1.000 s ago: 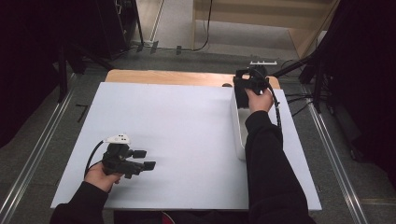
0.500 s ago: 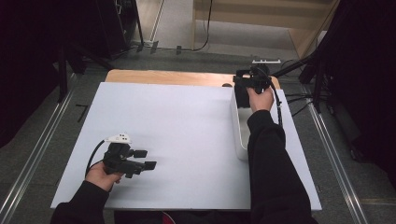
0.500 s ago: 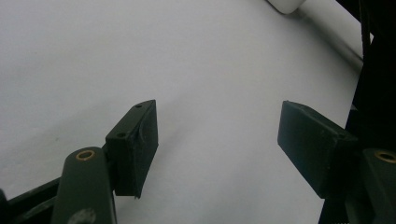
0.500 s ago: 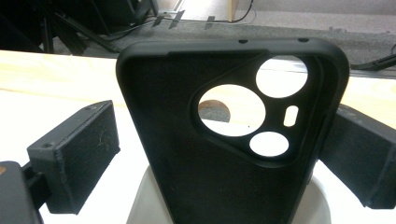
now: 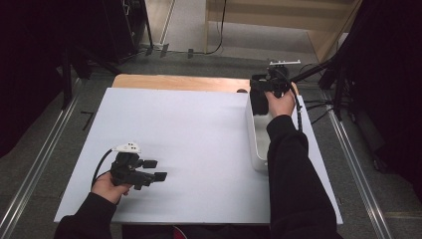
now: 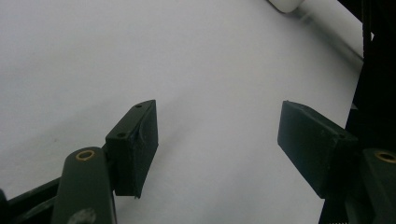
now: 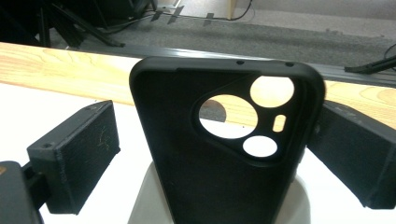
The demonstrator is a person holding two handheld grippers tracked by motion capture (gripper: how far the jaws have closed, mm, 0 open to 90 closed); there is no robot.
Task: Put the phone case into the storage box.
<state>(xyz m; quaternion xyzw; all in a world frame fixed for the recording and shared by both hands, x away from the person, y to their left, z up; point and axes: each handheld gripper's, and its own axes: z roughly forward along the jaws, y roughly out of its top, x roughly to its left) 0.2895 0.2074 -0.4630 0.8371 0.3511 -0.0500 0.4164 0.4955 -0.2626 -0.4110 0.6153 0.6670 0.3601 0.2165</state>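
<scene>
A black phone case with round camera cut-outs stands upright in the far end of a white bin. My right gripper is open around the case. Its left jaw stands clear of the case's edge, while its right jaw sits against or just behind the other edge. From above, the right gripper hovers over the bin's far end, where the case is a dark shape. My left gripper rests open near the white board's front left, with nothing between its jaws.
The white board covers most of a wooden table, whose far strip shows bare. Cables and black stand legs crowd the floor at the far right. Metal rails run along both sides.
The right hand and its gripper have shifted slightly toward the bin's far end. The left hand has stayed still.
</scene>
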